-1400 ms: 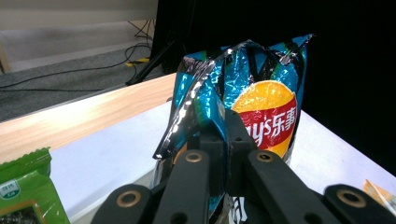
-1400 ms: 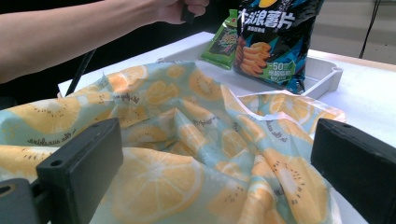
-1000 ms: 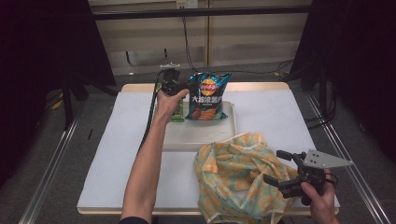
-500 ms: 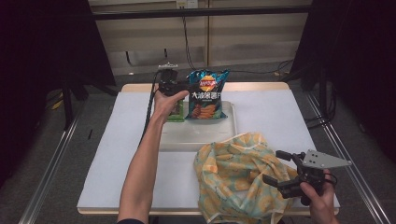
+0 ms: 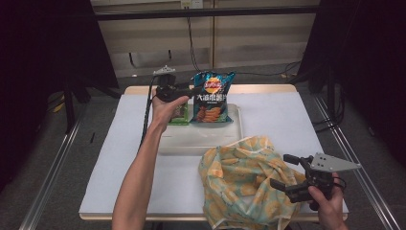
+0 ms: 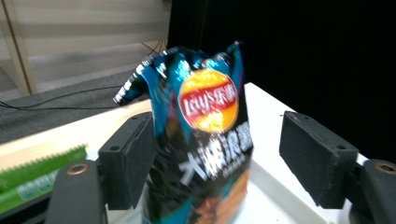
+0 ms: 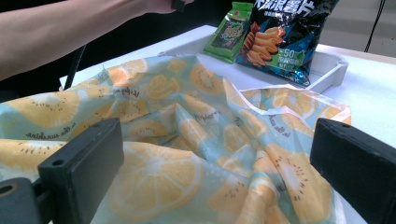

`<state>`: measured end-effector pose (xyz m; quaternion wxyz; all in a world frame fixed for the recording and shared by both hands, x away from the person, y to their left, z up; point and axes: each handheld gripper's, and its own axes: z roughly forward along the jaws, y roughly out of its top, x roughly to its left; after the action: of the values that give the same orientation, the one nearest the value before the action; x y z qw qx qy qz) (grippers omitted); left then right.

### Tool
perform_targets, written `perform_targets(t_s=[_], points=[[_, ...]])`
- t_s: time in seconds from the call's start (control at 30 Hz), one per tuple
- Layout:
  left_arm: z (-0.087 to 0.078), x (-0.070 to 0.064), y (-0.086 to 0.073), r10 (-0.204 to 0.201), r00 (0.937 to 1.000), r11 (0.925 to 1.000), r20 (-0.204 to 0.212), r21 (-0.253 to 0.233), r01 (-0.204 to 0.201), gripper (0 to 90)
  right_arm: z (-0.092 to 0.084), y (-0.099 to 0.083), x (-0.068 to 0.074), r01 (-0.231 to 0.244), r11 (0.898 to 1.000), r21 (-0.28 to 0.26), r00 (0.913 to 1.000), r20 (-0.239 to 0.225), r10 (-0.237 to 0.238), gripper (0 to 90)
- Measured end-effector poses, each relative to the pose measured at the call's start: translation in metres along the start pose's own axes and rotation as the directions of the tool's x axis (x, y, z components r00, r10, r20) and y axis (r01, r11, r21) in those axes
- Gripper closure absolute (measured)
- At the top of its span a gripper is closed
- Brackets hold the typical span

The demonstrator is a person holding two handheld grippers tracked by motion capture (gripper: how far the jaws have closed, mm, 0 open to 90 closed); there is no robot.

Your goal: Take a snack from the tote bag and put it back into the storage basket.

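Observation:
A blue Lay's chips bag point(image 5: 210, 98) stands upright at the back of the white tray point(image 5: 191, 141), with a green snack packet point(image 5: 179, 114) lying to its left. My left gripper point(image 5: 195, 89) is at the bag's upper left edge. Its jaws have just been opening and now stand apart on either side of the chips bag point(image 6: 205, 130), no longer pressing it. My right gripper point(image 5: 281, 170) is open at the front right, level with the lemon-print cloth bag point(image 5: 244, 182). In the right gripper view, this cloth bag point(image 7: 187, 126) lies crumpled between the open jaws.
The tray stands at the middle back of the white table top point(image 5: 287, 120). Bare table lies to the left and right of the tray. A cable trails from the left gripper along the forearm point(image 5: 143, 158). The table's front edge is just under the cloth bag.
The left gripper's jaws have opened off the top of the chips bag. The hand has drawn back slightly to the left. The bag stays upright in the tray, and the right gripper has not moved.

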<state>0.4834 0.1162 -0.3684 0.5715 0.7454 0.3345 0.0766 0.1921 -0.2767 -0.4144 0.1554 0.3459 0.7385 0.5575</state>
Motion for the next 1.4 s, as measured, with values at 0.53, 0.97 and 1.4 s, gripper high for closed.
perform_targets(t_s=[0.53, 0.97, 1.4], points=[[-0.027, -0.050, -0.033, 0.104, 0.9863, 0.9927, 0.128, 0.047, -0.111, 37.6, 0.003, 0.004, -0.002, -0.012, 0.999, 0.032, 0.9998, 0.019, 0.011, 13.2], [-0.053, -0.102, -0.064, 0.137, 0.9634, 0.9858, 0.231, 0.064, -0.155, 44.4, 0.006, 0.018, 0.015, 0.015, 0.999, 0.046, 0.9988, -0.048, -0.013, 43.1], [-0.043, -0.177, -0.100, 0.170, 0.8842, 0.9583, 0.435, 0.136, -0.251, 49.6, 0.013, -0.002, 0.027, 0.024, 0.987, 0.156, 0.9965, -0.083, -0.011, 68.2]])
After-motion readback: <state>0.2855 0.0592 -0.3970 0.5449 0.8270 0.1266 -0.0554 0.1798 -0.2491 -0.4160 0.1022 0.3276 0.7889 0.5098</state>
